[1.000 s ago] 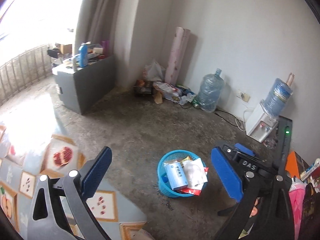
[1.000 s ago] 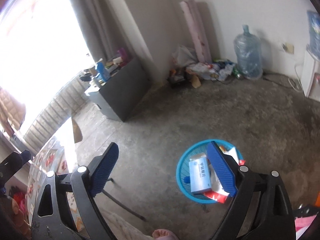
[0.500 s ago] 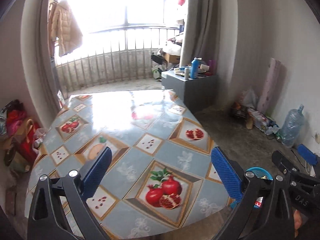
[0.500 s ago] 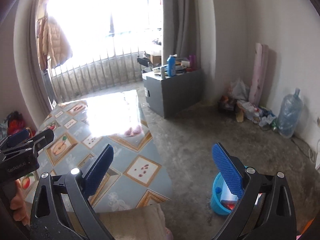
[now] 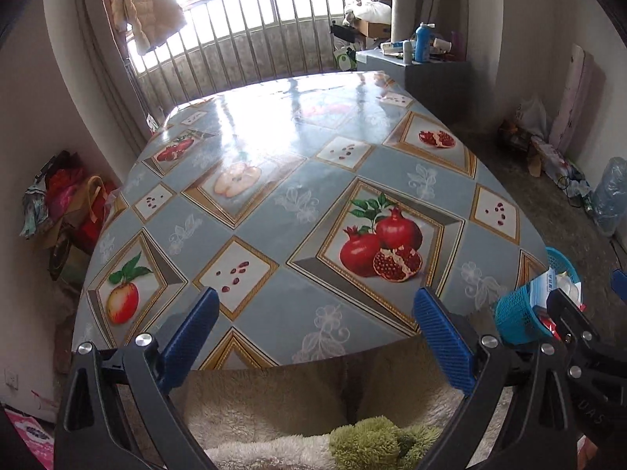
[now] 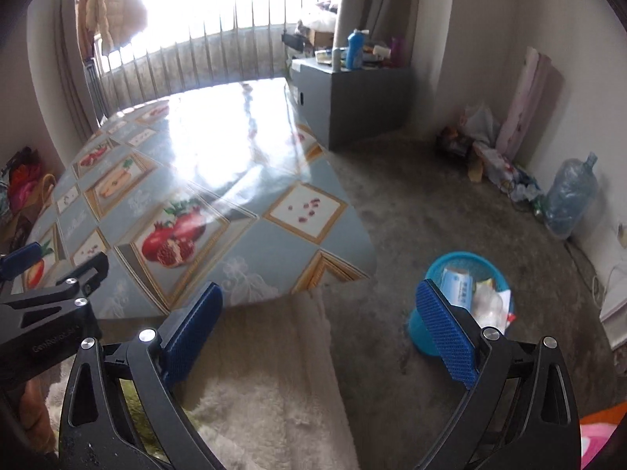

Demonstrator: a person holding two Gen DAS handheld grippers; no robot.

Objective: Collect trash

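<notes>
Table (image 5: 313,203) now ahead; basket (image 6: 462,301) full

Bare table (image 5: 298,164) gives free passage; basket (image 6: 462,297) crowds its right corner.

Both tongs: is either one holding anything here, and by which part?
Nothing is held. The left tongs and right tongs are both open and empty; the trash sits in the blue basket on the floor.

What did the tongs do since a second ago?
Both tongs, left and right, swung up from the blue basket on the floor to face the table. Nothing was grabbed or dropped. Both stayed open and empty, and the basket kept its trash.
</notes>
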